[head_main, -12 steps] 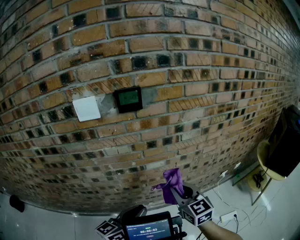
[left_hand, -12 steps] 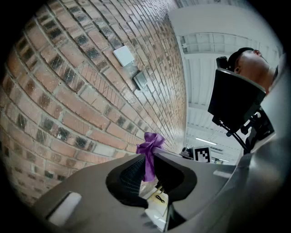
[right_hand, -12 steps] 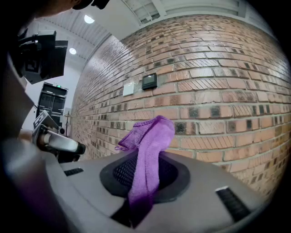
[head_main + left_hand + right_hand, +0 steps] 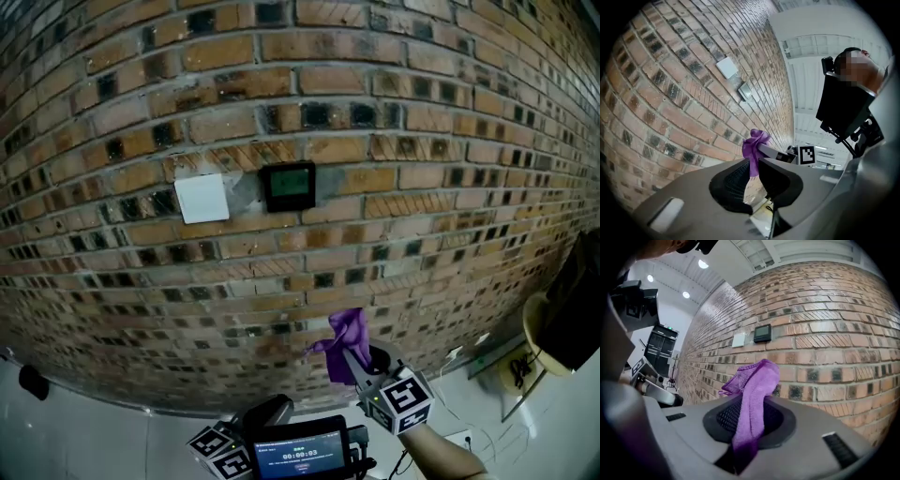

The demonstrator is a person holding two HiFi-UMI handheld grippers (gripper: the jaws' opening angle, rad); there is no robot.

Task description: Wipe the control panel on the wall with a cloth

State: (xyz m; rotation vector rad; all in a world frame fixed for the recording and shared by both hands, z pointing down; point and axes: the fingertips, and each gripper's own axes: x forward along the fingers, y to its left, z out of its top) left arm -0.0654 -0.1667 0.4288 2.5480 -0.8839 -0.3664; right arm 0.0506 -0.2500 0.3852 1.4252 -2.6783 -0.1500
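One purple cloth (image 4: 347,337) is pinched in the closed right gripper (image 4: 356,367), well below the control panel (image 4: 289,185) on the brick wall (image 4: 441,131). Left gripper (image 4: 754,174), slightly parted, holds nothing.

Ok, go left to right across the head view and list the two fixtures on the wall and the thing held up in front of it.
White plate → control panel → cloth.
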